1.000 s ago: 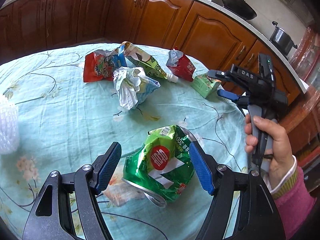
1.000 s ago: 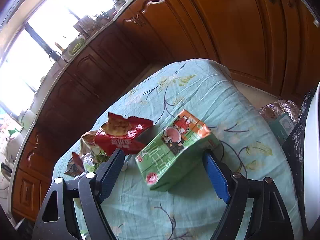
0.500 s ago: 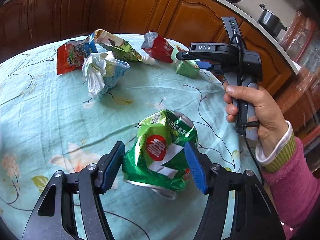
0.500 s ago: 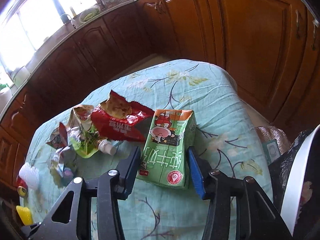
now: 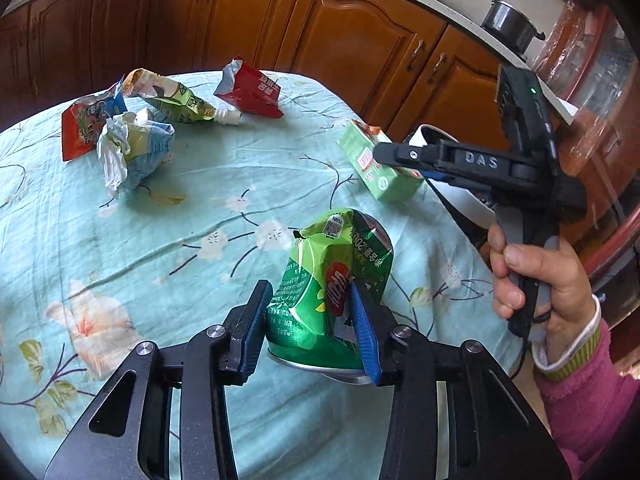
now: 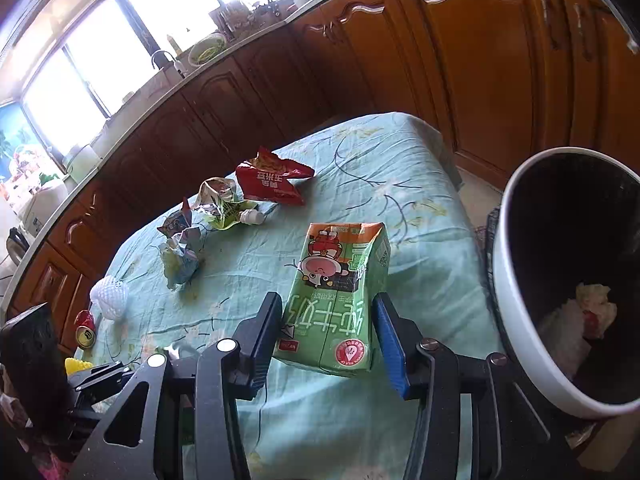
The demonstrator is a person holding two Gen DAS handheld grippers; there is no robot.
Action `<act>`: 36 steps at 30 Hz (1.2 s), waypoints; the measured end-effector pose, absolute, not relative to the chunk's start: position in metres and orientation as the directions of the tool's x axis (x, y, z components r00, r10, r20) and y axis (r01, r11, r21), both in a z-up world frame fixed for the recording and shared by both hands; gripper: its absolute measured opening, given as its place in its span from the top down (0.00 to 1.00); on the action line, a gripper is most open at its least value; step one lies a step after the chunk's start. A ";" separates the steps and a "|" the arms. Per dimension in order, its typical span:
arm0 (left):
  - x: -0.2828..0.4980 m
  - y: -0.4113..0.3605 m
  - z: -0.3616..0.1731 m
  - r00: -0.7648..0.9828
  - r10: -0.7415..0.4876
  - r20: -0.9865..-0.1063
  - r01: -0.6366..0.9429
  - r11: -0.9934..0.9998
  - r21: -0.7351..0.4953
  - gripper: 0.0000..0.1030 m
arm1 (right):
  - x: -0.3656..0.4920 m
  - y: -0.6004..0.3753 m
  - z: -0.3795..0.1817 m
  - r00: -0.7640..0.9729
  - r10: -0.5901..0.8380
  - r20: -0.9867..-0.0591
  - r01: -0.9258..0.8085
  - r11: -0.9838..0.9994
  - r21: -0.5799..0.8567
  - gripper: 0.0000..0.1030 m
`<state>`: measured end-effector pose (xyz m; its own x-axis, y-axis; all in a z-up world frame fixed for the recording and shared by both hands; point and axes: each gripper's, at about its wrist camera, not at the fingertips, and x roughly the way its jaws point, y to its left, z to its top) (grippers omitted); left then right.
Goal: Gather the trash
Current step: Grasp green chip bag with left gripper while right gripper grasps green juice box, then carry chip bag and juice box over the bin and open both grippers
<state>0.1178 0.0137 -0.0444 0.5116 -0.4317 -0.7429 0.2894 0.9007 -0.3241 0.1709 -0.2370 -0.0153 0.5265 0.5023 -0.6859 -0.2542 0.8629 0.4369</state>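
Carrying two pieces at once. Left gripper [image 5: 310, 322], lower centre of its view, has just been closing and now pinches the crushed green can [image 5: 332, 280], denting its sides. Right gripper [image 6: 326, 334] clamps the green milk carton [image 6: 340, 300] at its lower end. White bin [image 6: 516, 320] sits at right edge. Judgement: keep both squeezes firm, bring the carton over the rim first, then let go.

I count two grippers, my left gripper [image 5: 310, 320] and my right gripper [image 6: 328, 336]. One crushed green can [image 5: 332, 288], one small red can [image 6: 85, 328], one green milk carton [image 6: 340, 292]. Two red snack bags [image 5: 250, 90] [image 5: 82, 128], one green spouted pouch [image 5: 176, 100], one crumpled wrapper [image 5: 132, 152], one white foam net [image 6: 109, 296], one trash bin [image 6: 520, 320].
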 end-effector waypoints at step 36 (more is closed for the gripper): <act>0.178 -0.156 0.013 0.524 -0.539 -0.659 0.446 0.833 -0.327 0.65 | 0.131 -0.415 0.005 0.724 0.335 -0.603 -0.021 0.885 0.466 0.54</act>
<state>0.1783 -0.1563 0.0134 0.5242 -0.5387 -0.6595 0.4457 0.8335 -0.3266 0.1307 -0.4152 0.0047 0.7240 0.3348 -0.6031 -0.0212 0.8847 0.4656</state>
